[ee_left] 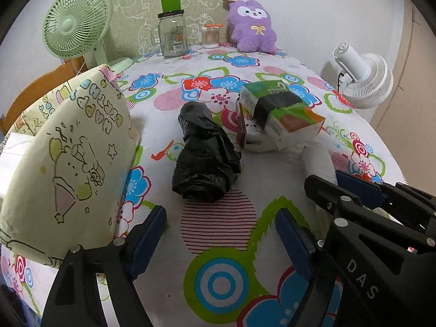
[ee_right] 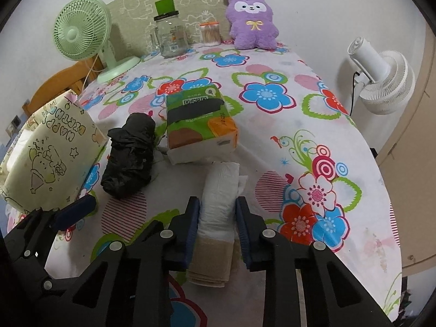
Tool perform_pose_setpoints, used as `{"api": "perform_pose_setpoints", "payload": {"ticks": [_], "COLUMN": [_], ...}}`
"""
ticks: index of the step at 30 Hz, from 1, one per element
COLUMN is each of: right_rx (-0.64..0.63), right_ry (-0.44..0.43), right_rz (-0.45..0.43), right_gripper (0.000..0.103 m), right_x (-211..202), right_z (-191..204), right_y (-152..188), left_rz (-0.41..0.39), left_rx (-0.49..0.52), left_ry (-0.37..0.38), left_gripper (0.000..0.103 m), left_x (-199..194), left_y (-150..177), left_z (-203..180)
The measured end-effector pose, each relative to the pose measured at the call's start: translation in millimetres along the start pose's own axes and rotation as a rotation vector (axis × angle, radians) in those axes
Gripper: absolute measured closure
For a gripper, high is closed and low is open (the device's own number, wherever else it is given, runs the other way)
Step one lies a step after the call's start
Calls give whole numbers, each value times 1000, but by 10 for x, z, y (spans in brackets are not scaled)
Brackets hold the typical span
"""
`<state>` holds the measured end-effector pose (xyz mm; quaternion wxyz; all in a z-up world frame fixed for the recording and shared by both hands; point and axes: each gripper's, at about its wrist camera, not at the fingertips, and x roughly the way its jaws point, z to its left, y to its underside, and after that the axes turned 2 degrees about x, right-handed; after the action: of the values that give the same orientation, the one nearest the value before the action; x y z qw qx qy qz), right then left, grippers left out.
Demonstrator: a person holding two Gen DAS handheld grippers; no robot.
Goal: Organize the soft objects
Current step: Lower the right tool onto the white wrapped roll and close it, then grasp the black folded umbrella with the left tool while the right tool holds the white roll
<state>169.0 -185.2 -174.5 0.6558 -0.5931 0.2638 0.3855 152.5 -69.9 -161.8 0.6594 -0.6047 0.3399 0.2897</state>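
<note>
My right gripper (ee_right: 217, 218) pinches the white bag roll (ee_right: 218, 204) on the flowered tablecloth (ee_right: 272, 125), its long axis running straight away from me toward the tissue pack (ee_right: 201, 125). My left gripper (ee_left: 220, 234) stands spread, nothing between its pads, just short of the black bag roll (ee_left: 204, 158).

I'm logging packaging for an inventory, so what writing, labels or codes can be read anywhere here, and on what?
"HAPPY BIRTHD…", upside down and cut off: the gift bag.
"DAS": the right gripper's black body, seen in the left wrist view.
QR code, its print too small to read: the tissue pack.
Label too small to read: the glass jar.
Hang tag, blurred: the purple plush.
</note>
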Motion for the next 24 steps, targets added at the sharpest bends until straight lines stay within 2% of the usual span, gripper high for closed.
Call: {"api": "perform_pose_setpoints", "payload": {"ticks": [20,24], "right_rx": [-7,-14], "right_ry": [4,2], "right_rz": [-120,-131], "right_gripper": [73,73], "right_x": [-340,-323], "right_z": [22,43], "right_y": [-273,-357], "left_rz": [-101,-99], "left_rx": [-24,-23], "left_ry": [-14,-25], "left_gripper": [20,23], "left_x": [-197,-158], "left_y": [-320,-394], "left_z": [-16,-16]}}
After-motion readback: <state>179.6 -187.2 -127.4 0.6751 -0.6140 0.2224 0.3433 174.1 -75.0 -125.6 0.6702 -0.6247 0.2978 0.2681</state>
